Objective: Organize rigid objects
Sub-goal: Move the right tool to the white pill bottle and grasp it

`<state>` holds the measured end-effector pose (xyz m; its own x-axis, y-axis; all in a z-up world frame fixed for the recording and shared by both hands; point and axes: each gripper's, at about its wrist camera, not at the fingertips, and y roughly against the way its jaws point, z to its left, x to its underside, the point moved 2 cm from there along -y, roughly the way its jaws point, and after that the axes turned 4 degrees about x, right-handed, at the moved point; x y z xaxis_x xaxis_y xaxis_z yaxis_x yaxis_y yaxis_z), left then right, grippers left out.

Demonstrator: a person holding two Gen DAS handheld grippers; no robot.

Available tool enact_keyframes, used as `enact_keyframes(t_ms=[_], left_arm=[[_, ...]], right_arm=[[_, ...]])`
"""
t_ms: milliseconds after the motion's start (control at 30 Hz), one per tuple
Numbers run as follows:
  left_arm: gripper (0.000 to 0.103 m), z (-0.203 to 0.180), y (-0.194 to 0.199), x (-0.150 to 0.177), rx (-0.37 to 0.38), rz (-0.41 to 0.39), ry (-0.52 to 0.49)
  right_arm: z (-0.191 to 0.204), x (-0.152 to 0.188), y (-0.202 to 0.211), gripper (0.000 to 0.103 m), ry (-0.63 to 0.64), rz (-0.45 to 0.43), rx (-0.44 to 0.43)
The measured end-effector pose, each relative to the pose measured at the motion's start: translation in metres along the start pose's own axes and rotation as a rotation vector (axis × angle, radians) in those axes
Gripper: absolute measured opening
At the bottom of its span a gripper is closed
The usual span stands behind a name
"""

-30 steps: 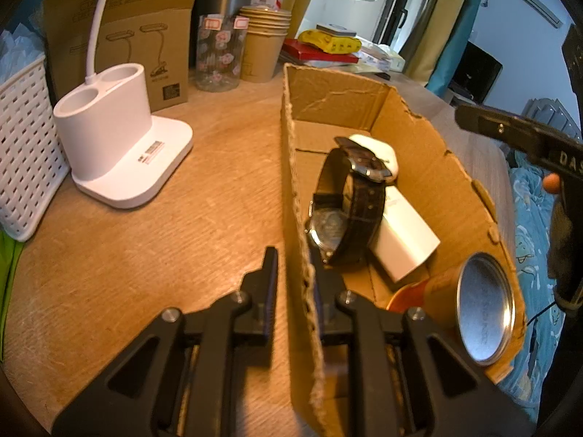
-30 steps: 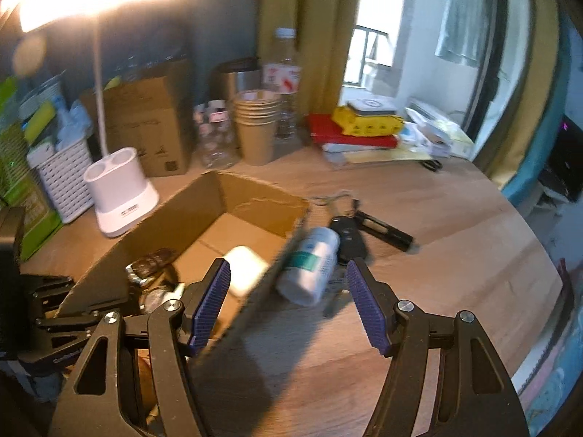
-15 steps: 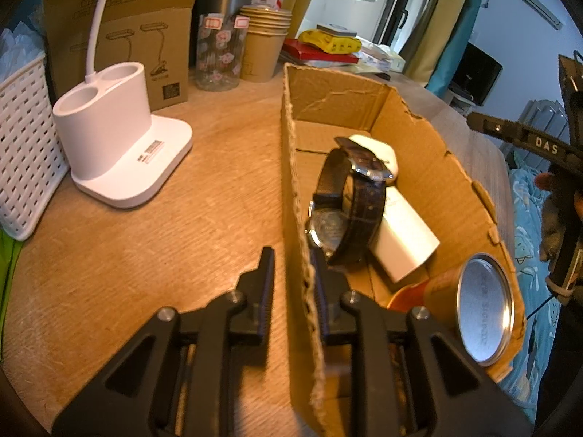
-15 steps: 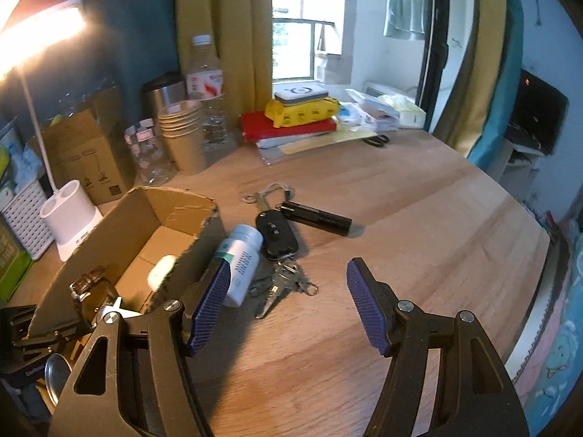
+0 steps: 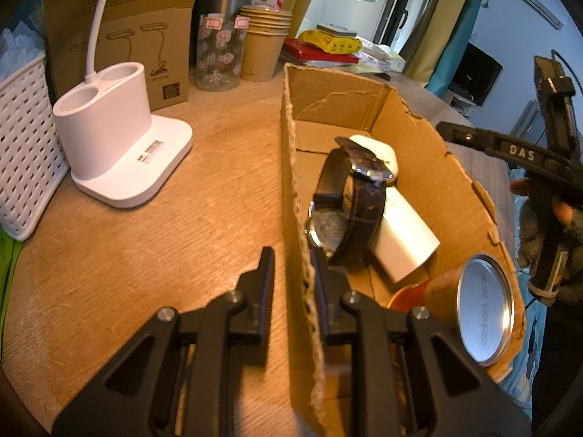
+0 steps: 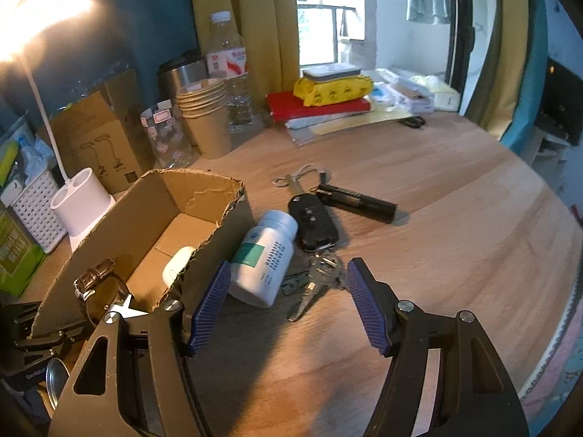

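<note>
My left gripper (image 5: 291, 276) pinches the cardboard box (image 5: 419, 138) wall; my right gripper (image 6: 288, 306), fingers spread and empty, nears the pill bottle (image 6: 266, 258) lying on the surface beside the keys (image 6: 313, 280), and could snag them.

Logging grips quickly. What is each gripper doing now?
Left gripper: shut on the cardboard box wall.
Right gripper: open, empty.
</note>
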<state>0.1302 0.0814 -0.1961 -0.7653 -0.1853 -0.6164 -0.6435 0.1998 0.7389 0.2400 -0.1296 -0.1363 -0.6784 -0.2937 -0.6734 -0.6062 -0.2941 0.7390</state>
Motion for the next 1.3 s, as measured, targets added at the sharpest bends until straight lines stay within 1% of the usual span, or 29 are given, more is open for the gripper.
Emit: enact_keyframes(t_ms=[67,300,333,400,467,600,733,800,867,933,967,1000,1033,1133,1300], left_arm=[[0.021,0.0,0.0,0.0,0.001,0.0,0.0],[0.021,0.0,-0.001,0.0,0.002,0.001,0.0],[0.021,0.0,-0.001,0.0,0.001,0.001,0.0],[0.021,0.0,-0.001,0.0,0.001,0.0,0.001],[0.021,0.0,-0.001,0.0,0.001,0.0,0.0],[0.021,0.0,-0.001,0.0,0.001,0.0,0.0],[0.021,0.0,-0.001,0.0,0.001,0.0,0.0],[0.021,0.0,-0.001,0.0,0.001,0.0,0.0],[0.021,0.0,-0.001,0.0,0.001,0.0,0.0],[0.021,0.0,-0.001,0.0,0.001,0.0,0.0],[0.021,0.0,-0.001,0.0,0.001,0.0,0.0],[0.021,-0.001,-0.001,0.0,0.001,0.0,-0.001],[0.021,-0.001,0.0,0.0,0.001,0.0,-0.001],[0.021,-0.002,-0.001,0.0,0.001,0.0,-0.002],[0.021,-0.002,-0.001,0.0,0.0,0.0,-0.002]], right_arm=[[-0.001,0.001,-0.007,0.07,-0.016,0.014,-0.038],[-0.002,0.002,-0.027,0.07,-0.027,0.046,-0.087],[-0.002,0.002,-0.031,0.07,-0.024,0.061,-0.076],[-0.003,0.002,-0.033,0.07,-0.035,0.064,-0.073],[-0.002,0.0,-0.033,0.07,-0.015,0.06,-0.034],[-0.009,0.001,-0.034,0.07,-0.009,0.064,0.017],[-0.009,-0.003,-0.032,0.07,0.039,0.044,0.021],[-0.002,-0.007,-0.033,0.07,0.101,0.025,0.005],[0.006,-0.01,-0.042,0.068,0.156,0.045,-0.003],[0.009,-0.01,-0.05,0.059,0.169,0.061,-0.041],[0.008,-0.01,-0.056,0.057,0.159,0.074,-0.056],[0.008,-0.01,-0.058,0.051,0.157,0.078,-0.052],[0.008,-0.009,-0.061,0.048,0.162,0.085,-0.037],[0.011,-0.004,-0.067,0.045,0.169,0.108,-0.038],[0.013,-0.001,-0.06,0.045,0.165,0.093,-0.026]])
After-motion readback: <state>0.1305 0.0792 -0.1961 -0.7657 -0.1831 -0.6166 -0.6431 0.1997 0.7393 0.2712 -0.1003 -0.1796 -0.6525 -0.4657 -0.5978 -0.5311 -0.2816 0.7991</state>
